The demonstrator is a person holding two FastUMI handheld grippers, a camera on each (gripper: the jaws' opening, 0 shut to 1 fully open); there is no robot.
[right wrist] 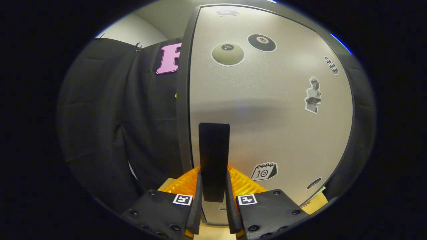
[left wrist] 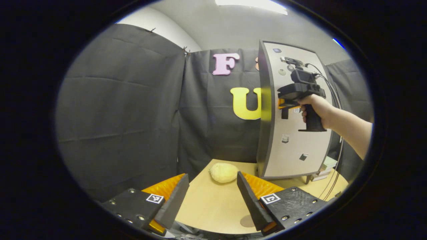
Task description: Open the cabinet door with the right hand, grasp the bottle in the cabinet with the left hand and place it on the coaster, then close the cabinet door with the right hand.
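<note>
Grey metal-look cabinet door (right wrist: 267, 110), one, stands shut at the right far side of the tabletop (left wrist: 213, 206). Right gripper (right wrist: 213, 206) is clamped on its single dark vertical handle (right wrist: 214, 160), both fingers pressing. Handle looks stiff, narrow; hold it mid-length. Left gripper (left wrist: 213, 196) hangs wide open, holding nothing. One round coaster (left wrist: 247, 221) lies near; one pale lump (left wrist: 223, 172) farther. Bottle unseen, presumably behind the door.

Pale round lump (left wrist: 223, 172), wood tabletop (left wrist: 213, 206), small boxes (left wrist: 325, 166)
</note>
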